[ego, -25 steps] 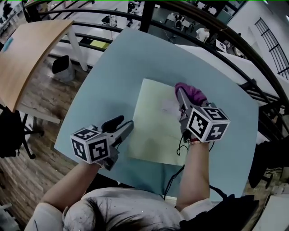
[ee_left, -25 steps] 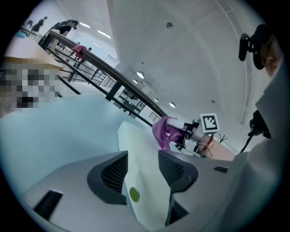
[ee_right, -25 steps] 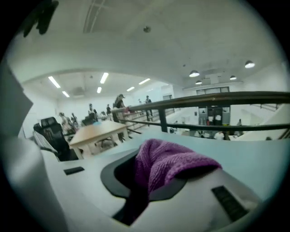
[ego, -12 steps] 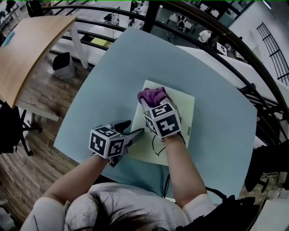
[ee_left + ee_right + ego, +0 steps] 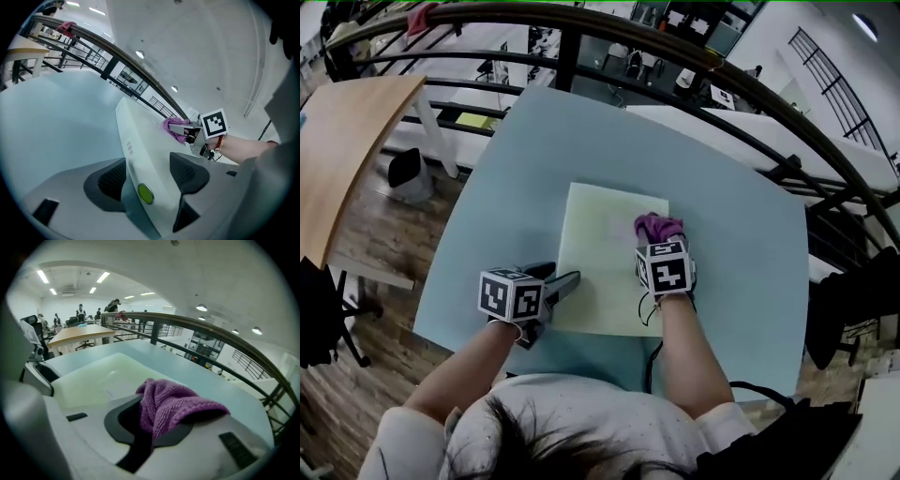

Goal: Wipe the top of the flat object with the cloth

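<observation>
A pale green flat board [image 5: 605,258] lies on the light blue table [image 5: 511,150]. My right gripper [image 5: 659,236] is shut on a purple cloth [image 5: 657,226] that rests on the board's far right part. In the right gripper view the cloth [image 5: 173,404] bunches between the jaws, with the board [image 5: 93,376] beyond it. At the board's near left edge my left gripper [image 5: 565,281] stands open. The left gripper view shows that edge [image 5: 145,140] between the wide jaws, and the cloth [image 5: 172,129] farther along.
A wooden table [image 5: 347,141] and a dark bin [image 5: 403,173] stand to the left on the wood floor. A black railing [image 5: 675,56] curves behind the blue table. A black chair [image 5: 319,319] sits at far left. A cable hangs below my right wrist.
My right gripper swept the cloth from the board's right side to its far left, then back to the right. My left gripper moved in from beside the board onto its near left edge.
</observation>
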### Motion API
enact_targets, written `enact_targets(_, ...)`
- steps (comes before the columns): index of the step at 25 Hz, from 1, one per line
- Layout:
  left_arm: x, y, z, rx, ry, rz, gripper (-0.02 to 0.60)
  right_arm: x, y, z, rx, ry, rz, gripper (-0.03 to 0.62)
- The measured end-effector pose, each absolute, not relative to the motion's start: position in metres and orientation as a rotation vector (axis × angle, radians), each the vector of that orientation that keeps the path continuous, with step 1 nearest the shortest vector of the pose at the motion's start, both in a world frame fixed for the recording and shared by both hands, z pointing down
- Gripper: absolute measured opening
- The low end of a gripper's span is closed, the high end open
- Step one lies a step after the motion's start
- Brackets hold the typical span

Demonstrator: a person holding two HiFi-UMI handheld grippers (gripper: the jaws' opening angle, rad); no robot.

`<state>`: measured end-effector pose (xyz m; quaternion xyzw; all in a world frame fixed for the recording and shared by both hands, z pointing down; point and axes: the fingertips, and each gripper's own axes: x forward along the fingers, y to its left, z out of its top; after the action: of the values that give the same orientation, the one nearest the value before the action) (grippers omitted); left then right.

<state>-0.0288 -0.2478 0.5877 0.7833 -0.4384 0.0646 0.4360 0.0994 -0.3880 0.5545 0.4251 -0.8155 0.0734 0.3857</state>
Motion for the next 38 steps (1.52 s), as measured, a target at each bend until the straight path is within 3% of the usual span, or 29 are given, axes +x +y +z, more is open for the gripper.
enact_targets(6,-0.024,-0.239,0.581,1.961,-1.095,0.135,0.283,0.155,-0.376,0.550,1.220,-1.967,0.333,0.034)
enact_targets(10,-0.023,-0.235,0.577,1.959,-1.079,0.138,0.281,0.155,-0.373,0.539,1.239,-1.948,0.375,0.035)
enact_targets(14,-0.021,-0.231,0.577,1.944,-1.053,0.134,0.281,0.087,-0.363,0.506,1.171,-2.225,0.387,0.040)
enact_targets(17,-0.017,-0.231,0.576,1.946,-1.040,0.130,0.281,0.003,-0.322,0.484,0.804,-2.519,0.434,0.040)
enact_targets(21,-0.016,-0.232,0.575,1.956,-1.054,0.130,0.281,-0.046,-0.275,0.519,0.512,-2.445,0.320,0.038)
enact_targets(25,-0.014,-0.232,0.574,1.956,-1.064,0.135,0.279,-0.037,-0.277,0.541,0.518,-2.339,0.089,0.038)
enact_targets(38,-0.013,-0.230,0.574,1.959,-1.042,0.137,0.273,0.115,-0.330,0.545,0.980,-2.162,0.334,0.035)
